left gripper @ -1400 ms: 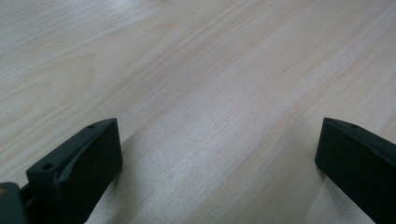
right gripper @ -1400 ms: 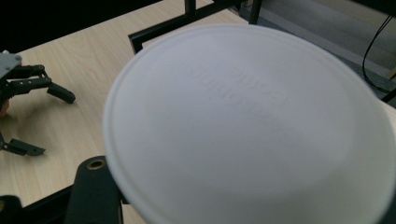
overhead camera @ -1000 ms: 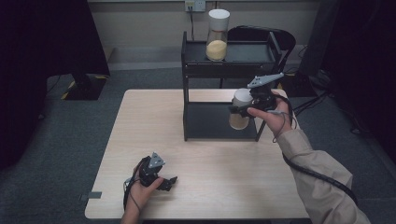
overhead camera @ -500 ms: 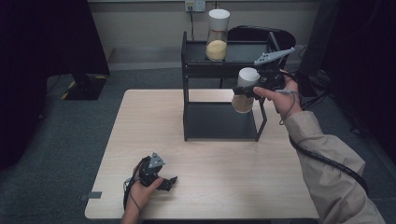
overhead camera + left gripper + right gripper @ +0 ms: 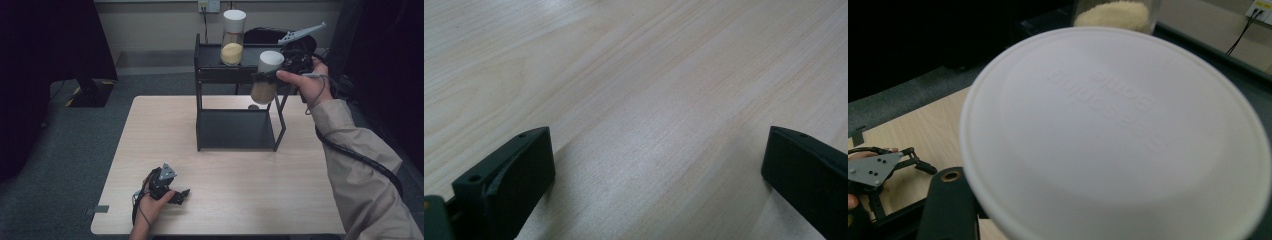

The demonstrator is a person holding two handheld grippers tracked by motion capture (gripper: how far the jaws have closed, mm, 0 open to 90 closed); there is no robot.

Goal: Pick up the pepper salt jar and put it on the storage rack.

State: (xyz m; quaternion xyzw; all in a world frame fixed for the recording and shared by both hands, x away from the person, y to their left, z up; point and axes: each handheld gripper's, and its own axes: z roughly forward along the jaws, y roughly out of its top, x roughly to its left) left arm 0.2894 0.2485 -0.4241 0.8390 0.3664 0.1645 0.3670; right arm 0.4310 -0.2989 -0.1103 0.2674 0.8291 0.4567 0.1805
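Observation:
A jar with a white lid (image 5: 270, 61) and brown contents hangs in the air at the right front corner of a black two-level rack (image 5: 235, 131), level with its top shelf. My right gripper (image 5: 268, 76) is shut on the jar just below the lid. In the right gripper view the lid (image 5: 1113, 135) is very close, with one black finger (image 5: 950, 200) beside it. A second jar (image 5: 233, 37) with yellow grain stands on the top shelf; its grain (image 5: 1113, 12) shows behind the lid. My left gripper (image 5: 177, 196) rests on the table, its jaws wide apart (image 5: 659, 165) over bare wood.
The light wooden table (image 5: 165, 130) carries the rack at its far middle. The rack's lower shelf holds nothing. A dark chair (image 5: 265, 35) stands behind the rack, and a wall socket (image 5: 208, 6) is above it. Grey carpet (image 5: 75, 150) lies to the left.
My right hand has lifted the brown jar from the height of the lower shelf up to the top shelf. The left gripper has stayed where it was.

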